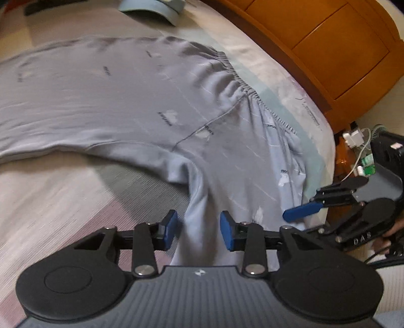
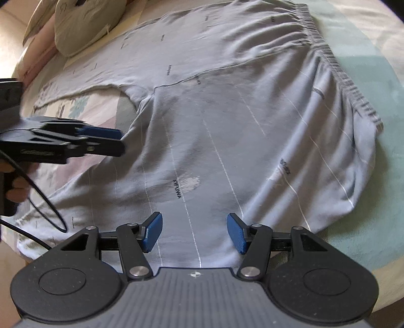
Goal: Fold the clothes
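Bed [image 1: 63, 191]: You are working over a big bed. Its cover is showing pale pink, cream and soft green patches, and it is lying under everything else.

Trousers [image 2: 202, 141]: The grey-blue trousers are lying spread out flat on the bed. Thin white lines and small dark words are running over the cloth. The stretchy waistband [image 2: 335, 68] is sitting toward the far right edge in the right wrist view. One leg is stretching away to the left, and the other leg is coming down toward you.

Wooden cabinet [image 1: 328, 45]: An orange-brown cabinet is standing beside the bed, at the top right of the left wrist view.

Pillows [image 2: 83, 25]: Pale pillows are resting at the far left end of the bed.

Cap [image 1: 156, 10]: A light blue cap is sitting on the bed past the trousers.

Left gripper [image 1: 198, 230]: You are holding it pointed down over the near trouser leg. Its two blue pads are standing apart, with cloth showing between them. The pads are not squeezing the cloth.

Right gripper [image 2: 194, 233]: You are holding it pointed down over the middle of the trousers. Its blue pads are standing wide apart and are gripping nothing.

Plugs and wires [image 1: 358, 146]: Some white plugs and wires are sitting on the floor by the bed corner.
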